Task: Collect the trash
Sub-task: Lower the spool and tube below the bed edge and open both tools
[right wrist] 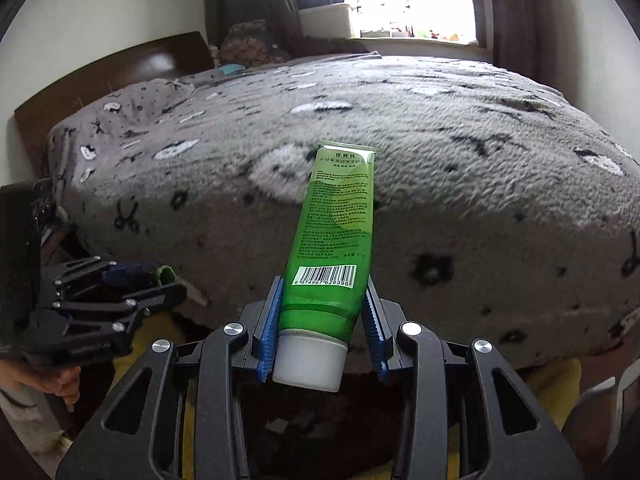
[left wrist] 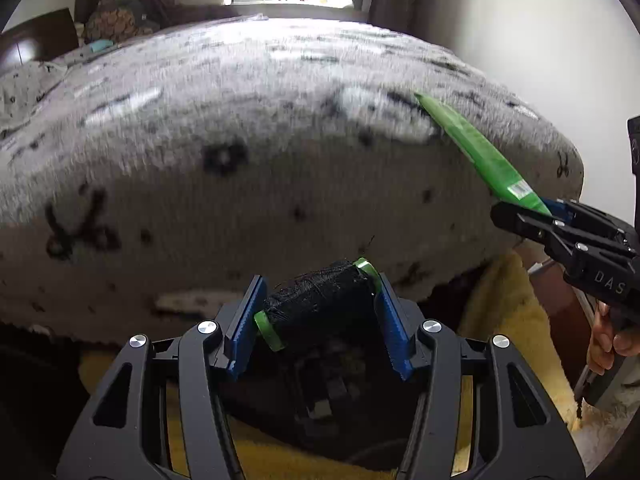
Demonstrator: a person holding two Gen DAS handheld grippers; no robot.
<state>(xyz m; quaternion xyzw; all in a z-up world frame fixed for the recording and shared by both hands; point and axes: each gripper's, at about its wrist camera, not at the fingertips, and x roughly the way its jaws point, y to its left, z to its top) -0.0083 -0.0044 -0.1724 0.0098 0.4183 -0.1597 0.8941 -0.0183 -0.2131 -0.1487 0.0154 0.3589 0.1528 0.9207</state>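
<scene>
That grey fleece bed [right wrist: 440, 140] fills the view, and both pickups hang off its near edge. Your right tongs [right wrist: 325, 320] pinch the green tube [right wrist: 340, 216] just above its cap, crimp forward; your left tongs [left wrist: 320, 320] sit half-open, clamping the black thread spool [left wrist: 320, 304] endwise so it can't roll.

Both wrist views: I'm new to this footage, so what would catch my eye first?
The bright green tube with a white cap, clamped in the right gripper and sticking out over the grey patterned bed. Next, the spool of black thread with green ends, held crosswise in the left gripper.
</scene>
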